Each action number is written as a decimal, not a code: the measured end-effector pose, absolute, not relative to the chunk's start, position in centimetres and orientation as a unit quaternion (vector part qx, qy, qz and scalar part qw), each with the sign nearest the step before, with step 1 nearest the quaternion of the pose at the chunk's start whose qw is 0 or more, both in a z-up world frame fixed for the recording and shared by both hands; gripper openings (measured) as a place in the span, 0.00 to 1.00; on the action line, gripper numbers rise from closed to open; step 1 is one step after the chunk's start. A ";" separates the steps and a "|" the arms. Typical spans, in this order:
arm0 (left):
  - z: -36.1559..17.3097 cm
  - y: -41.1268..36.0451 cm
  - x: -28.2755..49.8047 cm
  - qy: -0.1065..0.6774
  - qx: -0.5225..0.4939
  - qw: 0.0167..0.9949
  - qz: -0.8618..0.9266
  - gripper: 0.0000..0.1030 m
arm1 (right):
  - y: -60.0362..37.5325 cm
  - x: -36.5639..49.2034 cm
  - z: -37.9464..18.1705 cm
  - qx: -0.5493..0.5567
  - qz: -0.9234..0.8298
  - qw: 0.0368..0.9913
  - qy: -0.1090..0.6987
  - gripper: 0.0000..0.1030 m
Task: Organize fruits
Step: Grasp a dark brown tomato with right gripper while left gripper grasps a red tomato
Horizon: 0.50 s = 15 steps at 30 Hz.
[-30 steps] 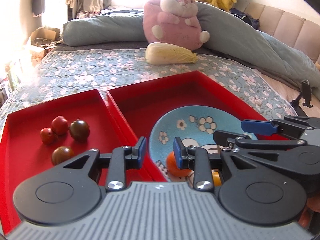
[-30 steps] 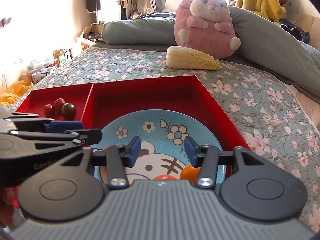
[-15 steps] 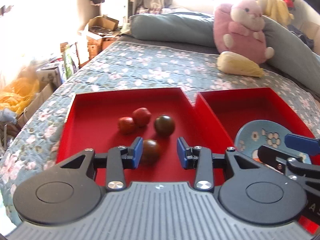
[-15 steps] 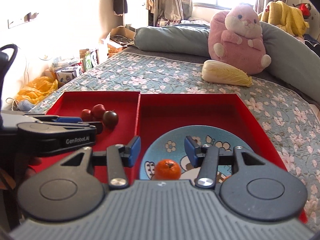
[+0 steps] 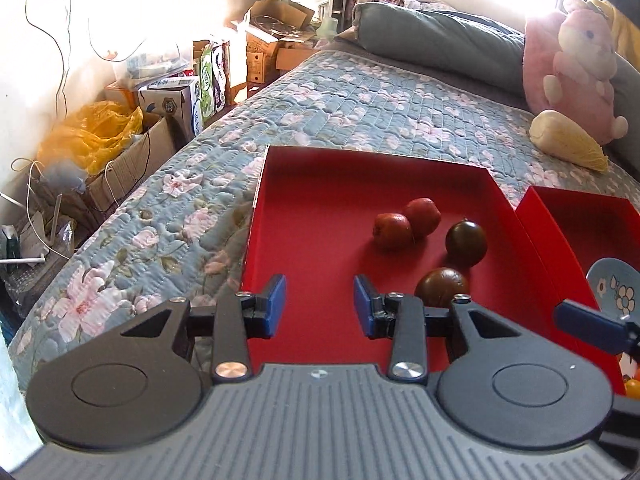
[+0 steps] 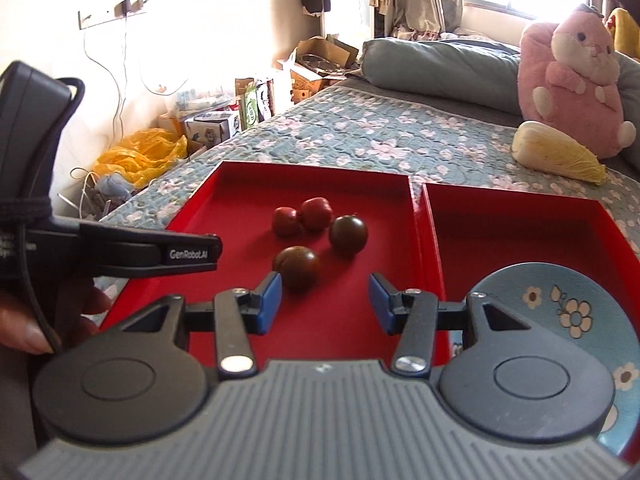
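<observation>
Both grippers have swung away from the blue plate (image 6: 560, 300) in the right-hand red tray and now hang over the left red tray (image 5: 320, 184), where four small fruits lie. Since a second ago the left gripper (image 5: 320, 306) has parted its fingers a little; they stand narrowly apart with only bare tray floor between them, holding nothing. The right gripper (image 6: 325, 304) keeps the same modest gap and is also empty. A dark tomato (image 6: 297, 266) sits just ahead of its left finger, not between the two. Beyond lie another dark tomato (image 6: 348, 235) and two red ones (image 6: 302, 216), touching each other.

Judging by this, sorting now turns to the tomato tray, though neither gripper has closed on a fruit.

The plate is cut off at the frame edge in both views. Only a sliver of orange fruit (image 5: 633, 387) shows beside the left gripper's body. Bright window glare washes out the far wall.
</observation>
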State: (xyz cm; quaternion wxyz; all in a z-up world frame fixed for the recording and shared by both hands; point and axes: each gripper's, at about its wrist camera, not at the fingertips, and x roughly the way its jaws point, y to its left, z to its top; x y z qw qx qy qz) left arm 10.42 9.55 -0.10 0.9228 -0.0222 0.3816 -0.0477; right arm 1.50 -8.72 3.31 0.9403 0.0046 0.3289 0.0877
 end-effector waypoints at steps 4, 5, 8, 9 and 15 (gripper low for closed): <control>-0.4 8.9 11.9 0.385 -0.022 0.920 -0.067 0.42 | -7.1 3.1 2.2 0.004 0.107 0.934 0.341 0.50; -0.6 8.6 12.3 0.388 -0.021 0.918 -0.076 0.42 | -6.9 3.5 1.9 0.003 0.108 0.933 0.344 0.50; -1.1 7.6 13.3 0.386 -0.006 0.918 -0.086 0.42 | -6.5 4.9 0.9 0.011 0.104 0.929 0.356 0.50; -1.2 7.5 13.8 0.388 -0.007 0.917 -0.089 0.42 | -6.6 5.3 0.6 0.016 0.102 0.927 0.361 0.50; -2.0 7.2 16.6 0.393 -0.028 0.913 -0.107 0.42 | -7.0 7.4 -1.2 0.044 0.095 0.916 0.387 0.49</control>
